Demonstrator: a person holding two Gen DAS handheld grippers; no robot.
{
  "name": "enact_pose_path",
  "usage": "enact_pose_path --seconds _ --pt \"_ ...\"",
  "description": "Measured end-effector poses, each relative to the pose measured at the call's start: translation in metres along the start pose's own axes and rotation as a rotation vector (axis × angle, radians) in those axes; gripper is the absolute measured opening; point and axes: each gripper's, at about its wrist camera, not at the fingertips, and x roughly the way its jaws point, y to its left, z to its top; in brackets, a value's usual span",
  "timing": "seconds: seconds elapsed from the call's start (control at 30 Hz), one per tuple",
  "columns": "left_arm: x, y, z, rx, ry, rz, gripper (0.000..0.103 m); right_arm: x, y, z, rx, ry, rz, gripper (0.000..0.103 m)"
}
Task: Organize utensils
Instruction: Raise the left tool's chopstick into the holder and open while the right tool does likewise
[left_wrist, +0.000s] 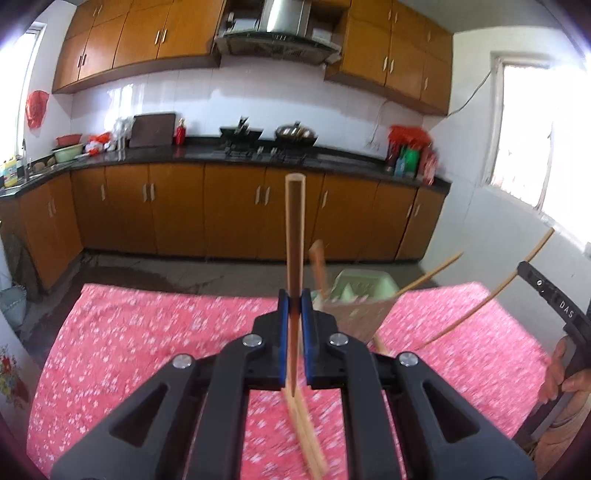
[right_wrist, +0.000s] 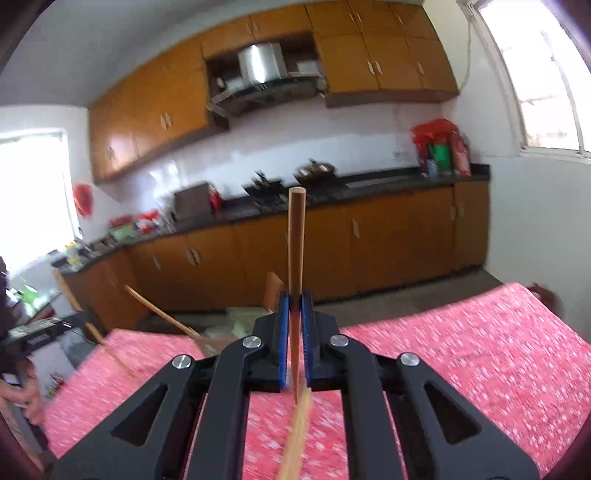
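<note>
My left gripper (left_wrist: 294, 299) fingers clamp a pair of tan bamboo chopsticks (left_wrist: 294, 236) upright; my right gripper (right_wrist: 294, 299) pinches one brown wooden chopstick (right_wrist: 296, 236), probably bound for the blurred pale-green holder (left_wrist: 360, 286).

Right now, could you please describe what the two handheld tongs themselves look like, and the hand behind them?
Both the left tongs and the right tongs are matte black, with angular linkage arms that have triangular cutouts and round silver bolt heads. Their narrow fingers carry blue pads. In the left view, the other unit's black handle bears white lettering, and a bare hand grips it. No cables show.
</note>
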Motion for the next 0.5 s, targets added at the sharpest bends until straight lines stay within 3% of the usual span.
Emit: enact_pose_path --seconds 0.27,0.37,0.5 --pt "-0.005 -0.041 0.062 -0.016 -0.217 -0.031 0.008 0.021 0.034 0.036 -0.036 -0.161 0.028 0.008" --pt "0.013 -0.047 0.073 -0.022 -0.260 -0.015 0.008 0.047 0.038 0.032 -0.043 -0.145 0.004 0.008" --pt "0.052 -0.049 0.067 -0.042 -0.233 -0.007 0.008 0.080 0.028 0.018 -0.009 -0.058 -0.008 0.008"
